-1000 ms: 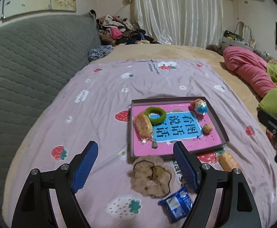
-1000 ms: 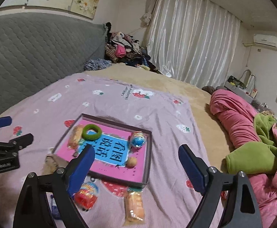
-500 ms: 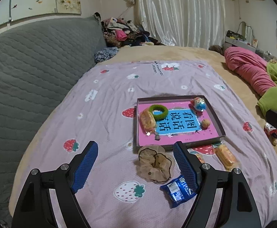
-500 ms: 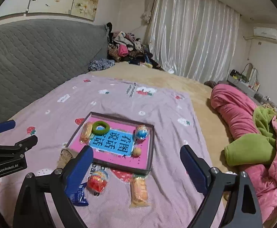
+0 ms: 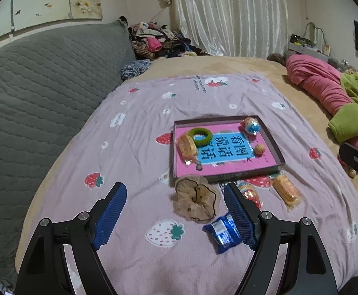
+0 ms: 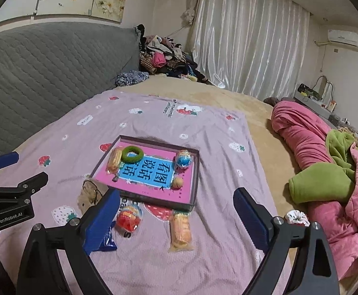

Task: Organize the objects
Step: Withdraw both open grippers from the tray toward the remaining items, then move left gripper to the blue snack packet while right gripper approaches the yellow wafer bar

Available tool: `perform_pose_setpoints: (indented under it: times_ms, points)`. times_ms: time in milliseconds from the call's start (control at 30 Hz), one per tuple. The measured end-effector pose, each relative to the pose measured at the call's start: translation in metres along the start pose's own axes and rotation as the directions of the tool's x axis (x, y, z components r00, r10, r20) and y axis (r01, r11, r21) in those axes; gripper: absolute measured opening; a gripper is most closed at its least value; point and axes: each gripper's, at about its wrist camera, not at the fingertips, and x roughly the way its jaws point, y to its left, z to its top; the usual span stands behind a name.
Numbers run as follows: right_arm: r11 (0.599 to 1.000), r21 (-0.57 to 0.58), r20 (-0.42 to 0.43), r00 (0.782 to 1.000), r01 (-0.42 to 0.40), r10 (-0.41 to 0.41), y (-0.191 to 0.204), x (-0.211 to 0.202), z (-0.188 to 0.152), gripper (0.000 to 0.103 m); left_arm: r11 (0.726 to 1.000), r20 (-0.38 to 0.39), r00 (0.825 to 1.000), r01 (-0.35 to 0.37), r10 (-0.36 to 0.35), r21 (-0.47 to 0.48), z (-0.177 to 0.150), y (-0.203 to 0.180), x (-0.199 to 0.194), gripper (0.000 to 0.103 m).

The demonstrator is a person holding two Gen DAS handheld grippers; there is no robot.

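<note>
1. Left claw (image 5: pixel 171 211): blue pads spread wide apart, nothing between them, held above the near part of the strawberry-print blanket (image 5: pixel 134 147) on the bed
2. Right claw (image 6: pixel 176 215): pads likewise wide apart and empty, hovering over the blanket's near edge
3. Tray (image 5: pixel 274 147): shallow, dark-rimmed, pink floor with a blue label; sits mid-blanket
4. Tray contents: green ring (image 5: pixel 200 136) leaning on a wrapped bread bun (image 5: pixel 186 146) at the far-left corner; blue-and-red ball (image 5: pixel 251 125) at the far-right corner; walnut (image 5: pixel 259 149) near the right wall
5. Outside the tray, along its near wall: tan scrunchie (image 5: pixel 196 200) touching the rim; red snack packet (image 6: pixel 129 216); wrapped orange bar (image 6: pixel 181 228); blue packet (image 5: pixel 223 232) nearest the claws
6. Surroundings: grey quilted headboard (image 5: pixel 44 73) to the left, pink quilt (image 6: pixel 309 132) to the right
</note>
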Motion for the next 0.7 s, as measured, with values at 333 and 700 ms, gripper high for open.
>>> perform_pose_setpoints:
  times_ms: [333, 700]
  points:
    - [1.000, 0.007, -0.007, 1.000, 0.009, -0.009, -0.005, -0.010, -0.015, 0.098, 1.000, -0.038, 0.999, -0.006, 0.007, 0.012, -0.023, -0.004, -0.003, 0.083]
    - [1.000, 0.008, -0.015, 1.000, 0.003, -0.003, -0.003, -0.023, -0.029, 0.099, 0.999, -0.049, 0.999, -0.015, 0.017, 0.035, -0.041, -0.010, -0.014, 0.083]
